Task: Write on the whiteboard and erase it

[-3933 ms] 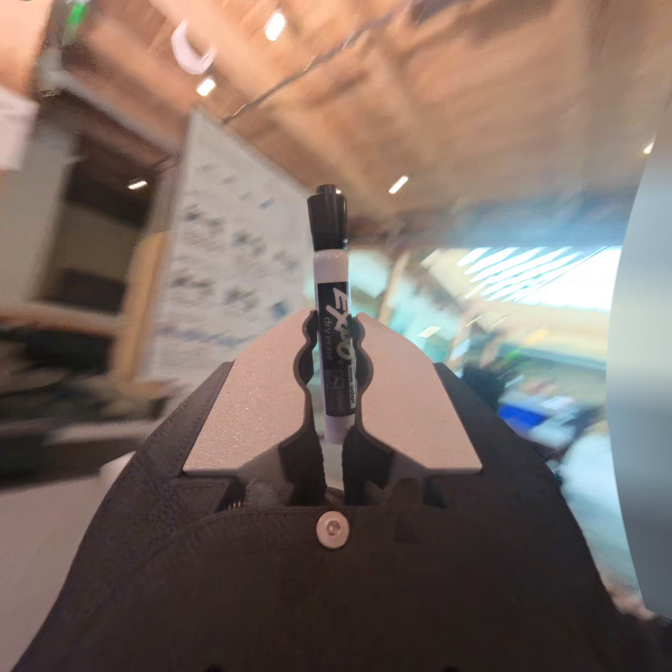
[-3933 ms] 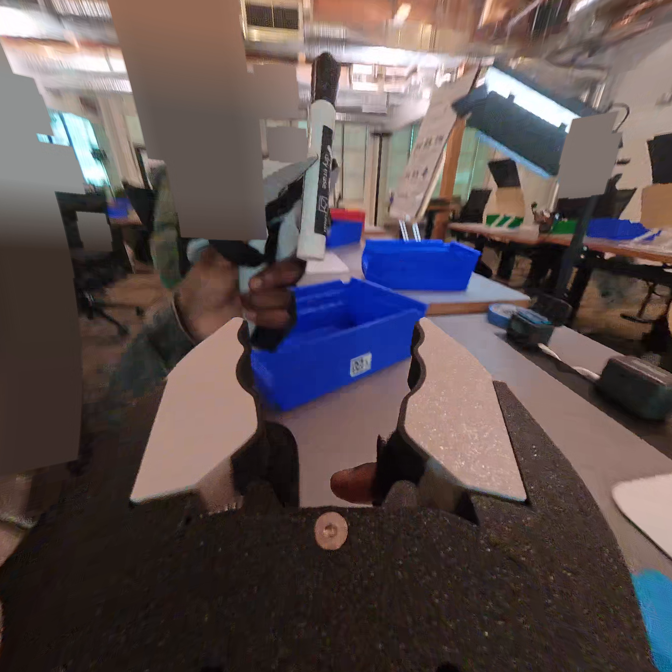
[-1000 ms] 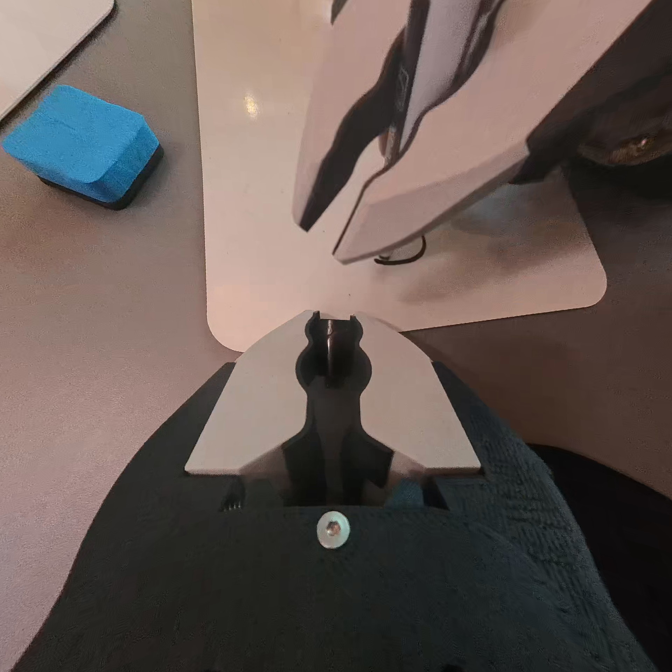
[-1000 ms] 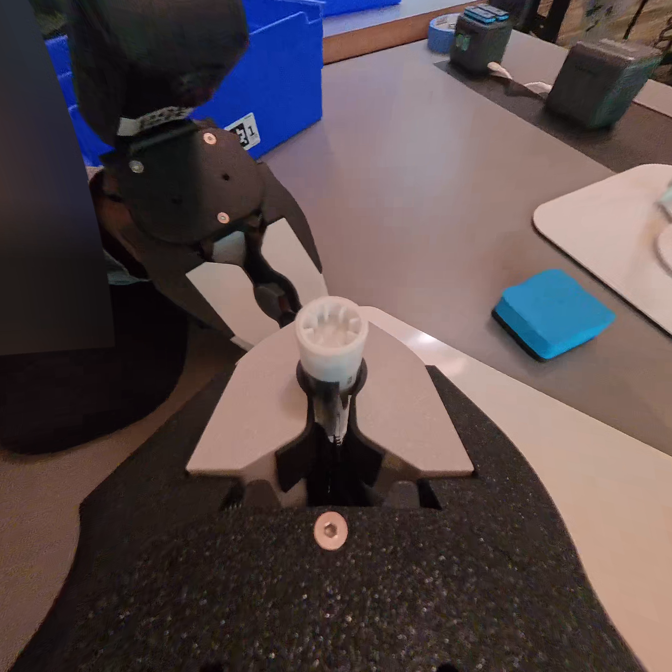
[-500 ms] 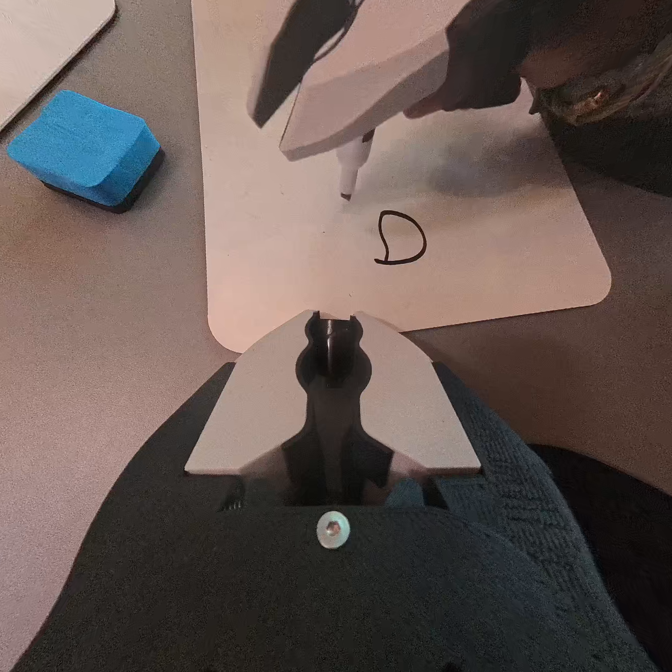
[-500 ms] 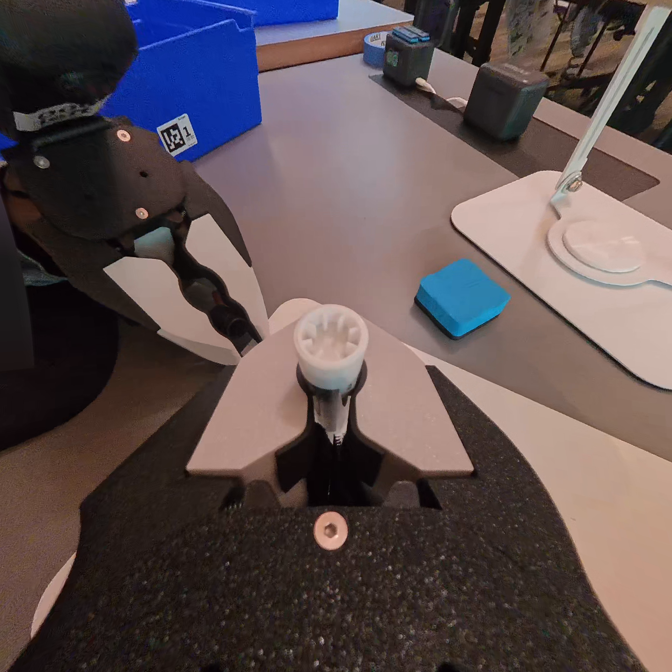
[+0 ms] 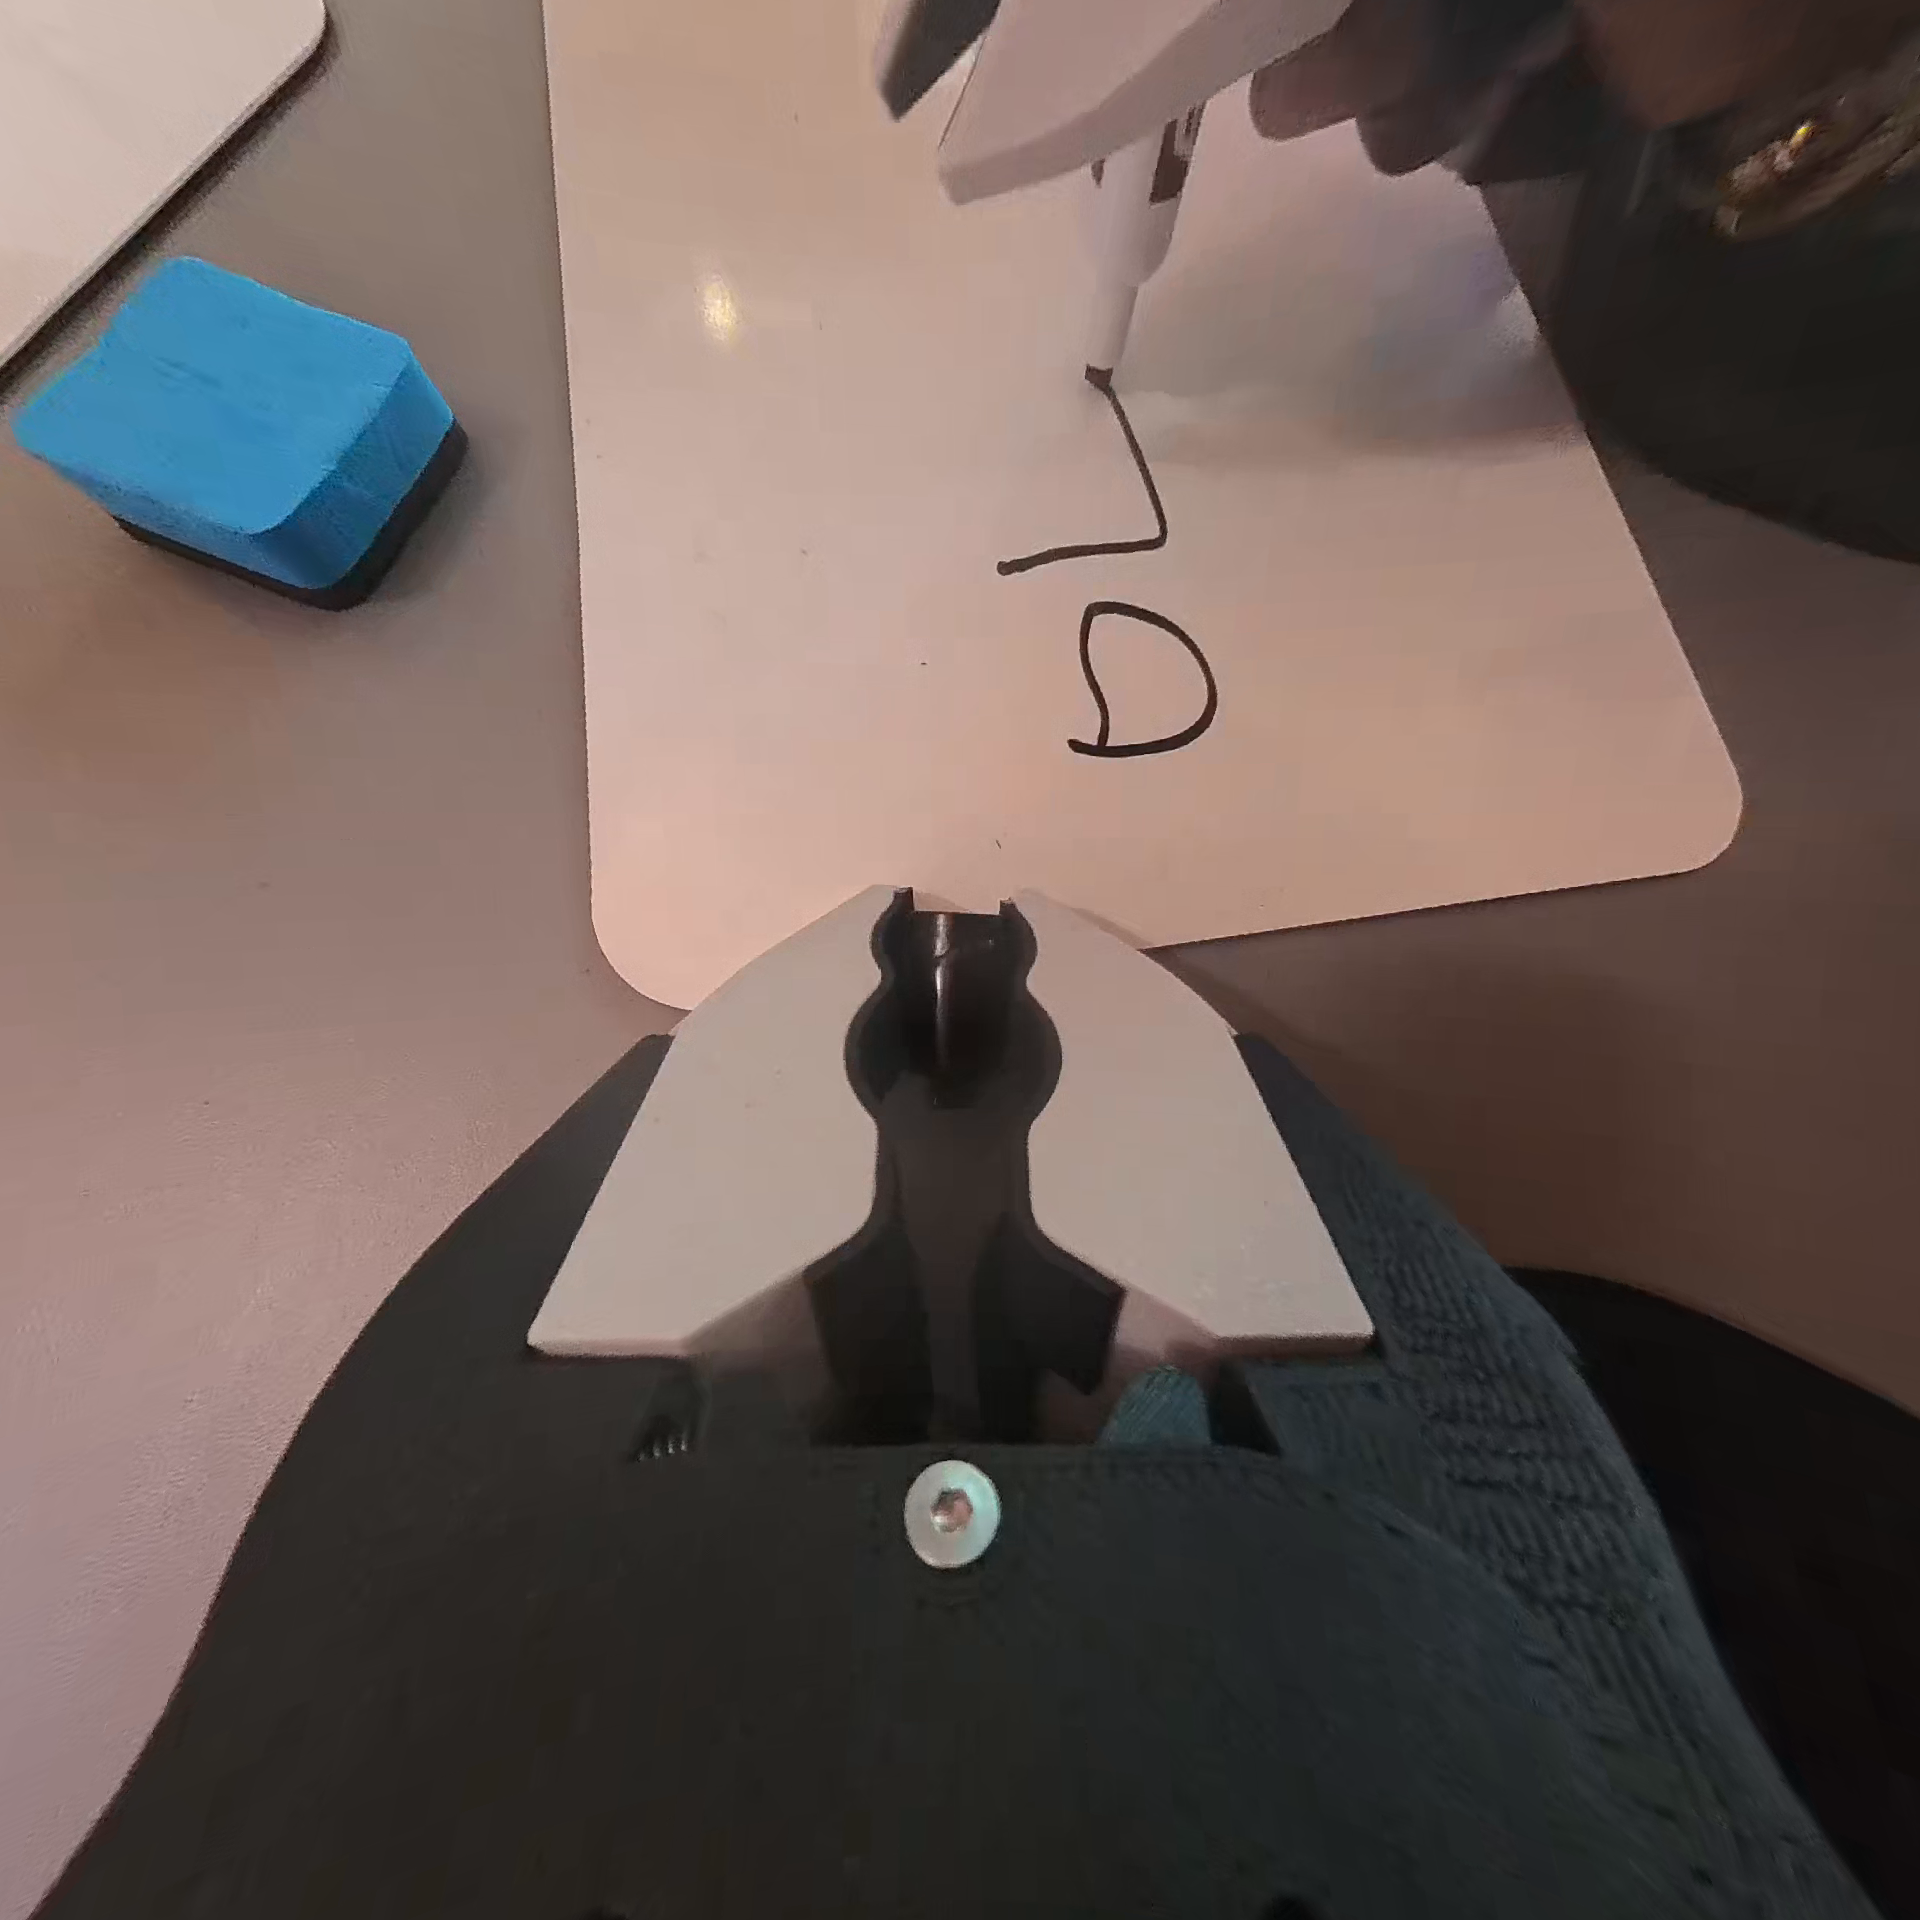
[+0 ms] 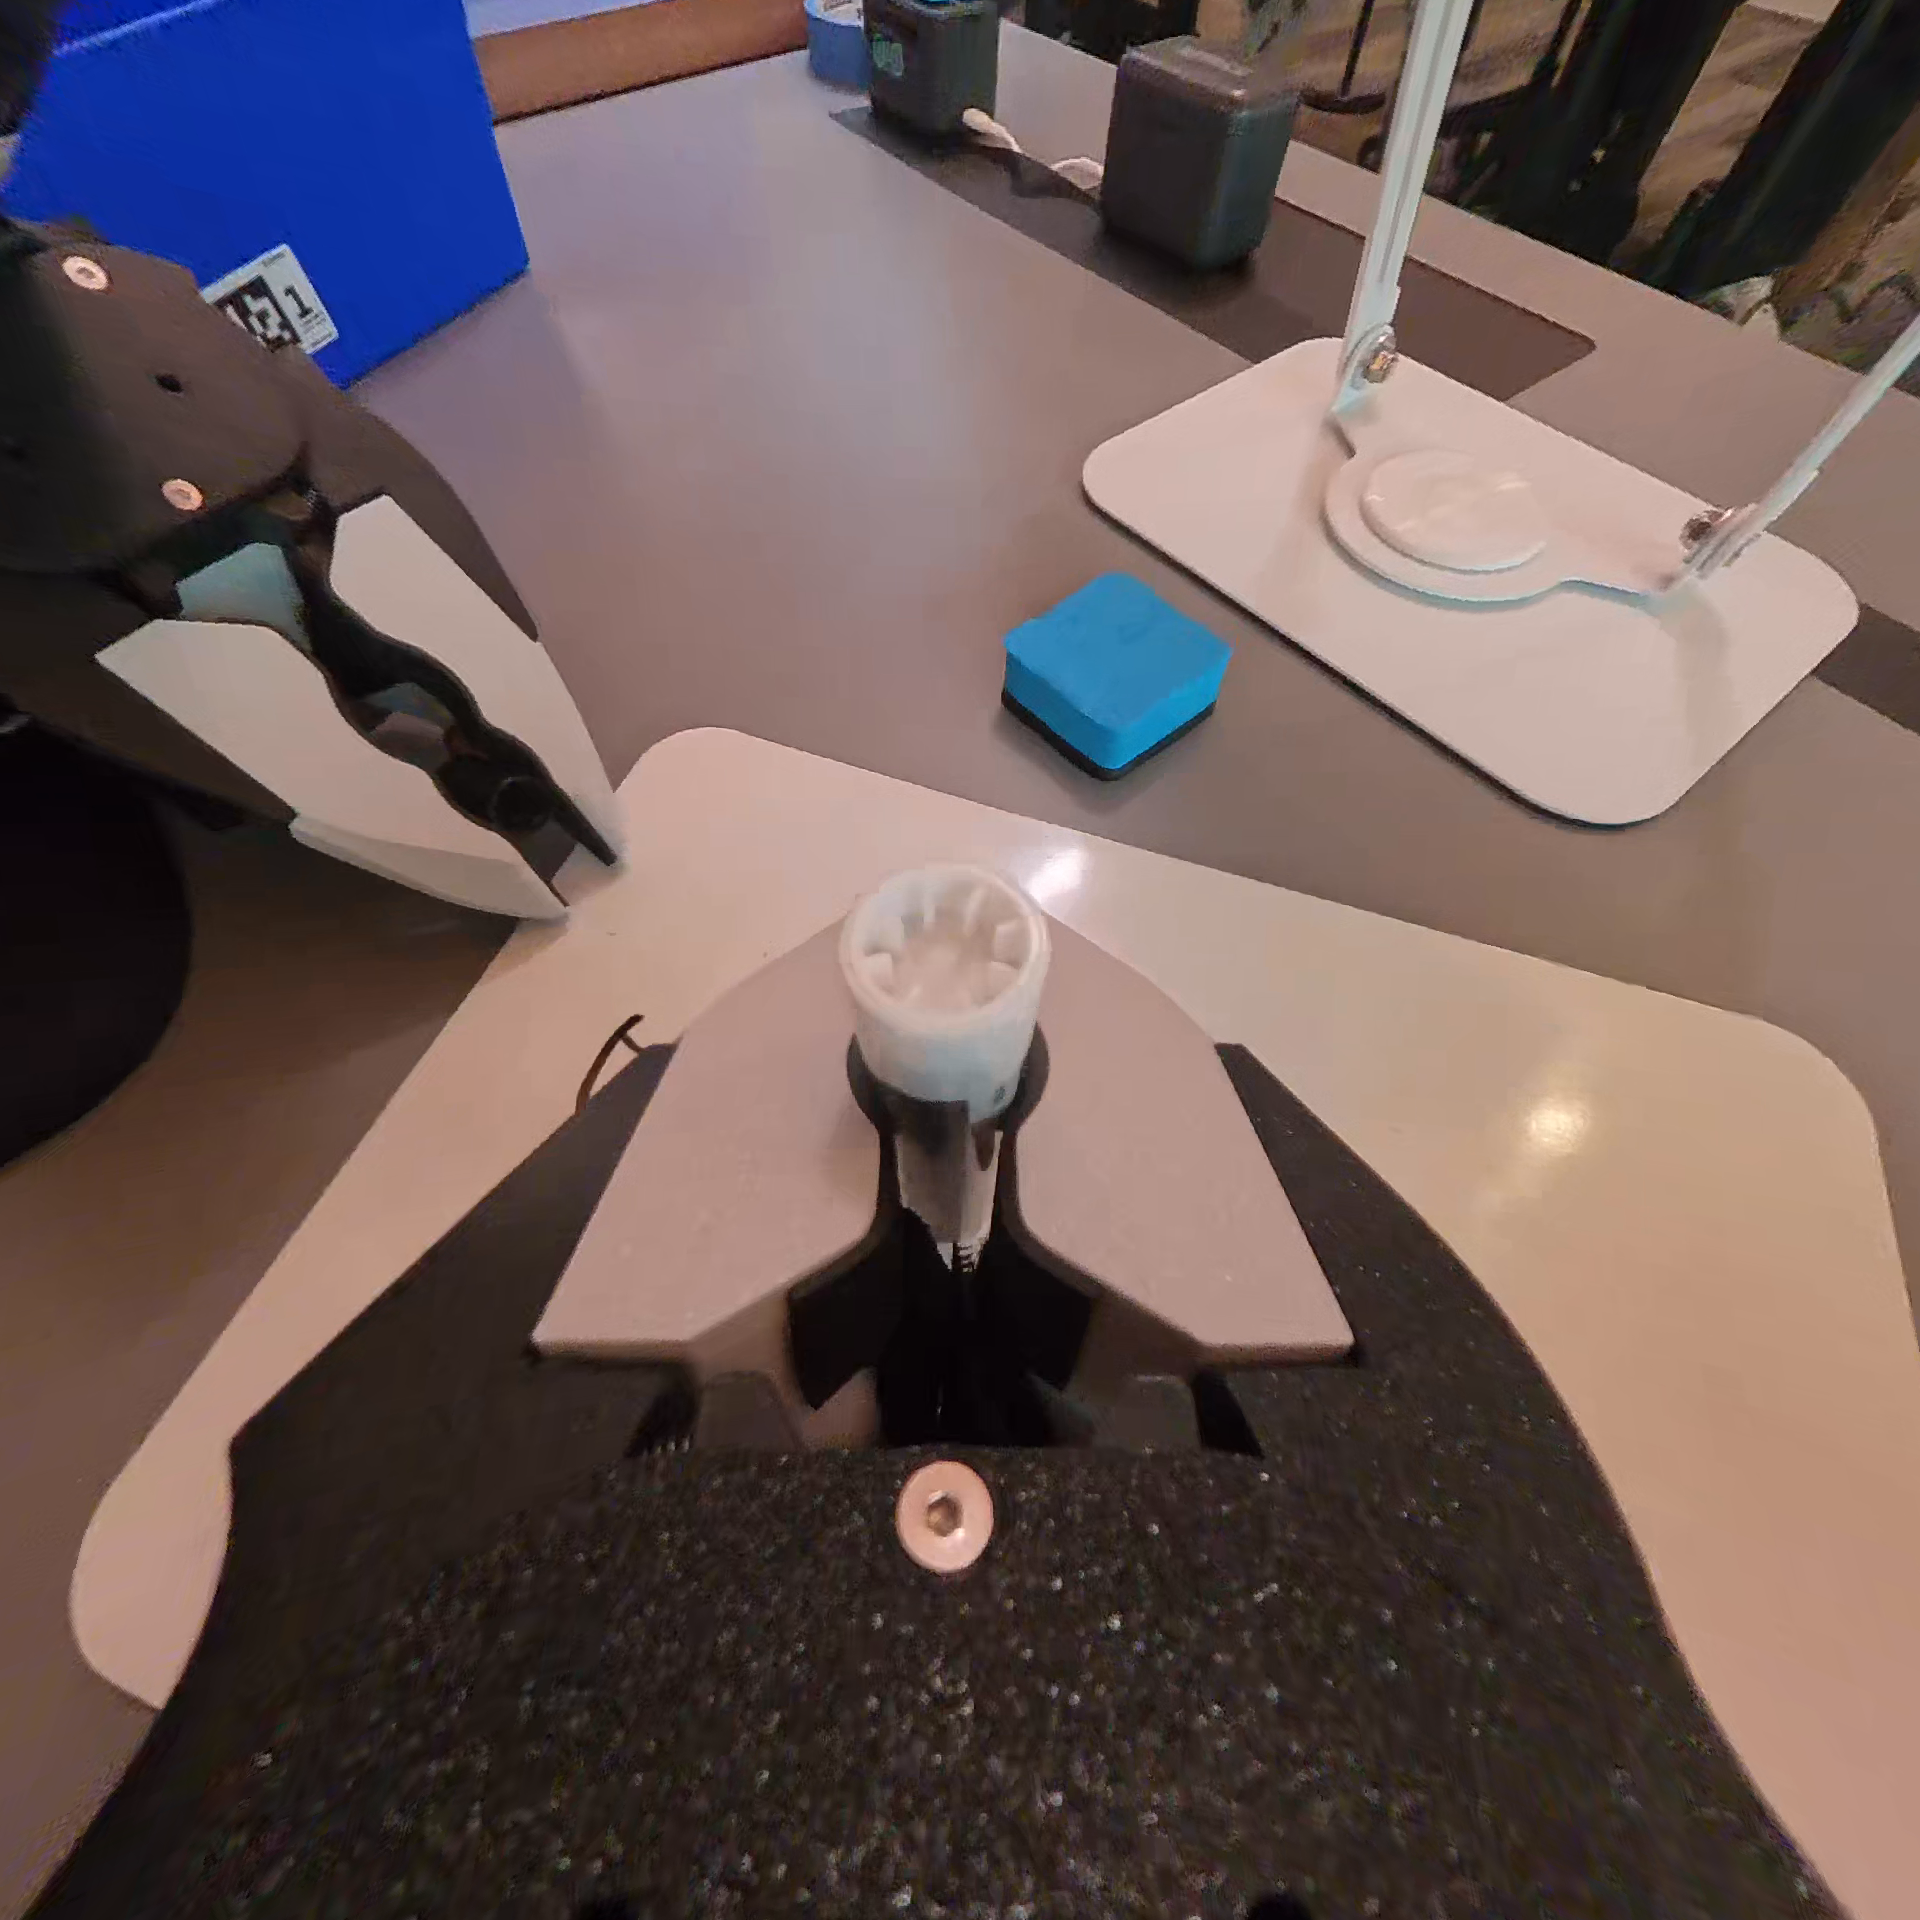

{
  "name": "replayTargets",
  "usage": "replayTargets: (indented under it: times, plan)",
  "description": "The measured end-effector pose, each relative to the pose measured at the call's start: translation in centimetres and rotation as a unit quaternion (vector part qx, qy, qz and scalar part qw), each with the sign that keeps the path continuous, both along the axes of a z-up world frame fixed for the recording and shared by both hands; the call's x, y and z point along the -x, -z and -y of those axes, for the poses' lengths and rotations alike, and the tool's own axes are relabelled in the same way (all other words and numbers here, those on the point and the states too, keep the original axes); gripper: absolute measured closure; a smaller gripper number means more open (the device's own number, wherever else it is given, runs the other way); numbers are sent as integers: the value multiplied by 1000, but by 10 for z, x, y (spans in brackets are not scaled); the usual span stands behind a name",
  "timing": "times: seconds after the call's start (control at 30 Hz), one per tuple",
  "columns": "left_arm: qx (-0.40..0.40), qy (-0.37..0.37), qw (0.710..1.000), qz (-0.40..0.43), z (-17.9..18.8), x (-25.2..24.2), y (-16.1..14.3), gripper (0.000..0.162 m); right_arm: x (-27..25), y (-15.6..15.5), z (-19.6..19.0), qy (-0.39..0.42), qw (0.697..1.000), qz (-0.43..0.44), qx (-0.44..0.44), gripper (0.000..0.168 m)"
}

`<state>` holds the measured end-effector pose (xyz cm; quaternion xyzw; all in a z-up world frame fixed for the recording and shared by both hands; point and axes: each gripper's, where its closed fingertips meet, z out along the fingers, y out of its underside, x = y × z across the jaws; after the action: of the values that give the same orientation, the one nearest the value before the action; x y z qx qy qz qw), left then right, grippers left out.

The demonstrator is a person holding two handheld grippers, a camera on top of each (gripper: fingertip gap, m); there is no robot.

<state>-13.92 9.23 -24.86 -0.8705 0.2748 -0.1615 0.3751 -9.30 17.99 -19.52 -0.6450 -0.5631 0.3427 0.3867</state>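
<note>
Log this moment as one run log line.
phase: writing | right gripper: shut on marker | left gripper: shut on cap | eraser: untouched

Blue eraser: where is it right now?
The blue eraser sits on the grey table, just off the whiteboard's left edge in the left wrist view, between it and a white lamp base in the right wrist view.

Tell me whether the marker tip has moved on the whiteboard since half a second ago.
Yes. The marker tip has moved rightward and farther from the lower whiteboard edge, leaving a new stroke.
</note>
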Motion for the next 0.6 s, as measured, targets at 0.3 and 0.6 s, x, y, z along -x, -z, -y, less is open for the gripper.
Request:
replayTargets:
  times: [0.3, 0.6]
  plan:
    - [-1, 3, 1000, 0, 1, -1, 0, 145, 40, -1, -6, -22, 1000, -13, -5, 155]
    - [-2, 5, 1000, -1, 1, -1, 0, 146, 25, -15, -11, -3, 999, -43, 1, 155]
